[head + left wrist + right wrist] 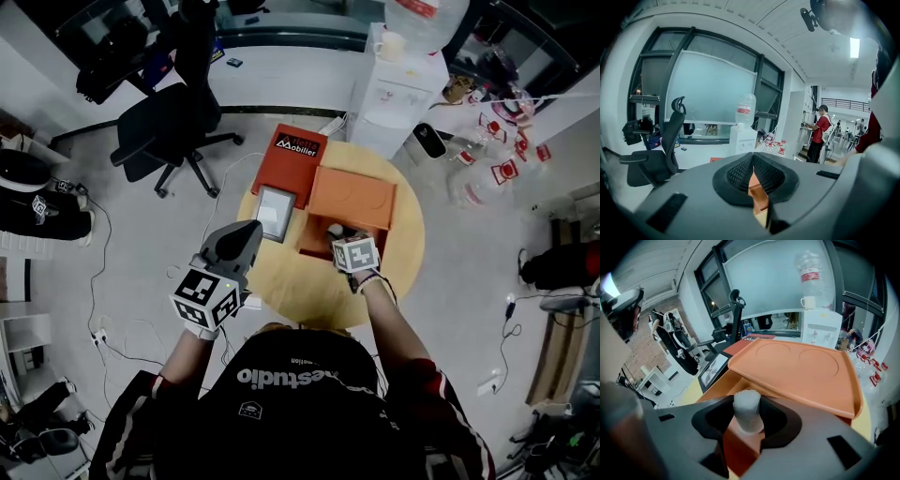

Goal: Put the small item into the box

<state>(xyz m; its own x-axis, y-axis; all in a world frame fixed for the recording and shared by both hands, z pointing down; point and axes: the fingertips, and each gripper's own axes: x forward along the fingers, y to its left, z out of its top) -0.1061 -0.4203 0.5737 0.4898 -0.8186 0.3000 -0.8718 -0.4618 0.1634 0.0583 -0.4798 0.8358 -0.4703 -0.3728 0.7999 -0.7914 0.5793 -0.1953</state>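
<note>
A small picture frame [275, 213] lies flat near the left edge of the round wooden table [291, 300]. Just beyond the table's far edge stands a white water dispenser [398, 94], with a mug [389, 44] and a large bottle [427, 17] on top. A black office chair [159, 131] stands on the floor at far left.

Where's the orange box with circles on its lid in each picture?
Head view: the orange box is at the middle, on the round table.
Left gripper view: only a sliver of it shows low down, through the gap between the jaws.
Right gripper view: it fills the middle, behind the small white item held in the jaws.
Shared landmark: the white water cooler.
</note>
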